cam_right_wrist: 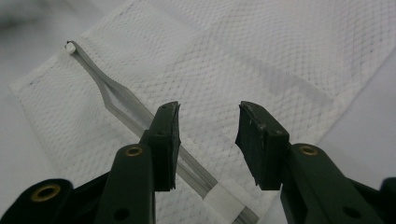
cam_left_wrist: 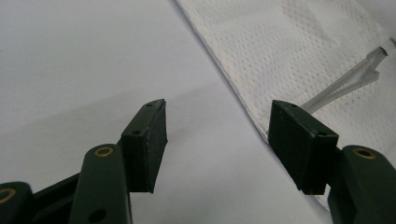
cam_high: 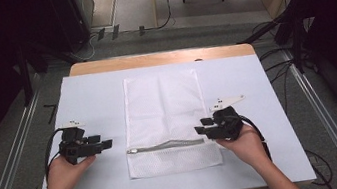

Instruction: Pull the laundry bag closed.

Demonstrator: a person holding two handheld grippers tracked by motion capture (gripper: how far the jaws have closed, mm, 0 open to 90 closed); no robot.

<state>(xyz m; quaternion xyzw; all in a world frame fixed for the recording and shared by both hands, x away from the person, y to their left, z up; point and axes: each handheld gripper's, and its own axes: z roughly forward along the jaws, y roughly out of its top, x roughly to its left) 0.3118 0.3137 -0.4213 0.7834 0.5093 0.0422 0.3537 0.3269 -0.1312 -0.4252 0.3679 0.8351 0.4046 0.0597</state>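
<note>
A white mesh bag (cam_high: 164, 110) lies flat in the middle of the table, with a grey zipper (cam_high: 169, 145) across its near end, partly open. My left gripper (cam_high: 105, 142) rests to the left of the bag, open, nothing between its fingers. In the left gripper view, the left gripper (cam_left_wrist: 217, 135) points at bare sheet beside the bag's edge (cam_left_wrist: 289, 51). My right gripper (cam_high: 200, 126) is at the bag's right edge by the zipper's end, open. In the right gripper view, the right gripper (cam_right_wrist: 208, 135) hovers over the mesh (cam_right_wrist: 261, 46), the zipper (cam_right_wrist: 116, 100) running under its left finger.
A white sheet (cam_high: 86, 101) covers the wooden table (cam_high: 161, 58). Beyond the table's far edge are the floor, cables and dark stands. Metal rails run along the floor on both sides.
</note>
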